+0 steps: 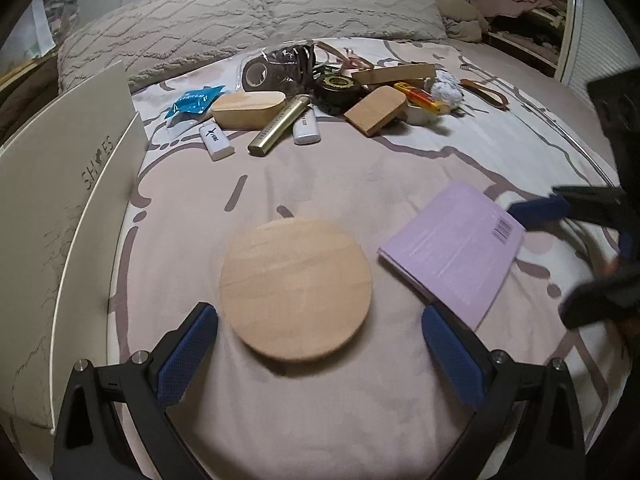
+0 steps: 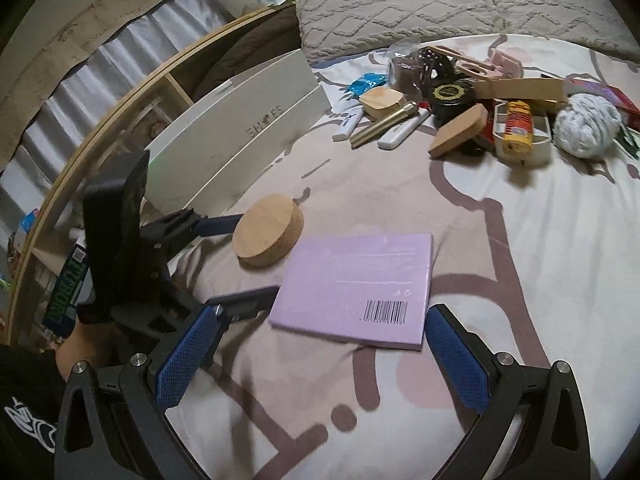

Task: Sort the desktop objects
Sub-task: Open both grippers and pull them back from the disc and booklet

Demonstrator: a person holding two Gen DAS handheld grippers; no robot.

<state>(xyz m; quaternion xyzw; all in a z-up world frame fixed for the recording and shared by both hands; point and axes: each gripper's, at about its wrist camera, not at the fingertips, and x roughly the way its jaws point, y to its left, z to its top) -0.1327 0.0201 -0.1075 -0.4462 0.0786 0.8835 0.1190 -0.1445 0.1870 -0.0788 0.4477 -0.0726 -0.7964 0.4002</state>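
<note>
Blue-padded jaws of the left gripper (image 1: 320,344) are held wide apart, low over the bed sheet (image 1: 320,184), with nothing between them; a round wooden disc (image 1: 296,288) lies flat on the sheet just ahead of the tips. Jaws of the right gripper (image 2: 322,344) are likewise spread wide and empty, with the near edge of a lilac book (image 2: 356,288) lying between the tips, barcode side up. Disc and book are set beside each other, the book to the disc's right in the left wrist view, close but whether touching cannot be told. A white shoe box (image 1: 60,216) marked "SHOES" stands along the left side of the bed. Well beyond, near the grey pillows (image 1: 248,12), a heap of unsorted items is recorded: blue packet (image 1: 192,102), oblong wooden block (image 1: 248,108), gold tube (image 1: 280,126), two white lighters (image 1: 216,140), tape roll (image 1: 256,74), black round tin (image 1: 340,90), wedge-shaped wooden block (image 1: 376,110), long wooden bar (image 1: 394,74), white tray (image 2: 540,148) holding a yellow bottle (image 2: 516,126), and a white crumpled ball (image 2: 584,130). A person's hand (image 2: 80,344) and dark sleeve are seen at the left gripper's handle in the right wrist view.
</note>
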